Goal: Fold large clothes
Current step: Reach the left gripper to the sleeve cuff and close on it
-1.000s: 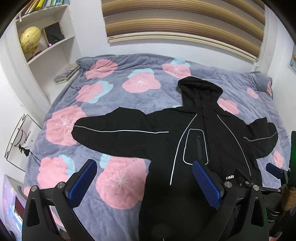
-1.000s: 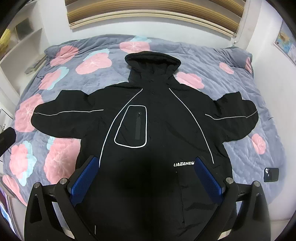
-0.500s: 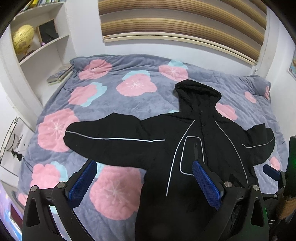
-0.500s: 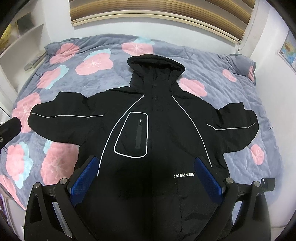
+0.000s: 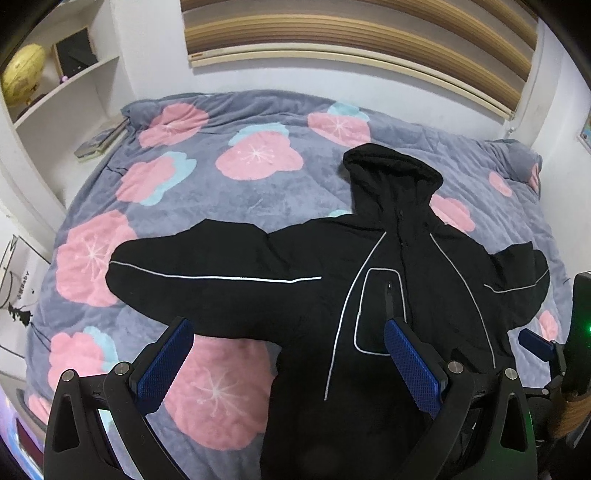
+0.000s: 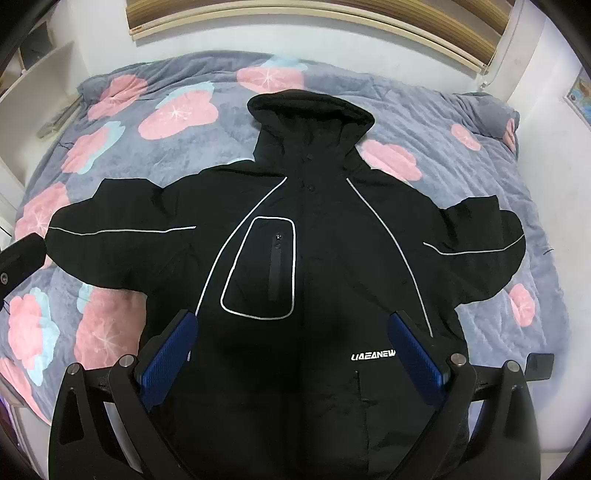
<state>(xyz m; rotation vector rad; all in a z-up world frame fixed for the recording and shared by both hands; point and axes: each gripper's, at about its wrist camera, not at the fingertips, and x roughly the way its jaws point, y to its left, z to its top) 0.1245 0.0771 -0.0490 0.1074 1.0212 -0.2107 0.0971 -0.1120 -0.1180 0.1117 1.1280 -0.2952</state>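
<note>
A large black hooded jacket (image 6: pixel 325 229) with thin white piping lies spread flat, front up, on the bed, hood toward the far wall and both sleeves out to the sides. In the left wrist view the same jacket (image 5: pixel 369 295) fills the right half, its left sleeve (image 5: pixel 207 273) stretched over the blanket. My left gripper (image 5: pixel 288 354) hovers open above the jacket's lower left side, holding nothing. My right gripper (image 6: pixel 291 350) hovers open above the jacket's lower front, near the white logo (image 6: pixel 373 355), also holding nothing. The right gripper's blue fingertip (image 5: pixel 535 341) shows at the left view's right edge.
The bed carries a grey blanket (image 5: pixel 258 192) with pink flowers. White shelves (image 5: pixel 62 96) with a yellow globe (image 5: pixel 22 74) stand at the left, a striped blind (image 5: pixel 351 33) on the far wall. A dark phone (image 6: pixel 540 365) lies near the bed's right edge.
Both grippers have drawn slightly back and up from the jacket, so it sits lower and smaller in the views. The jacket has not moved. Both stay open.
</note>
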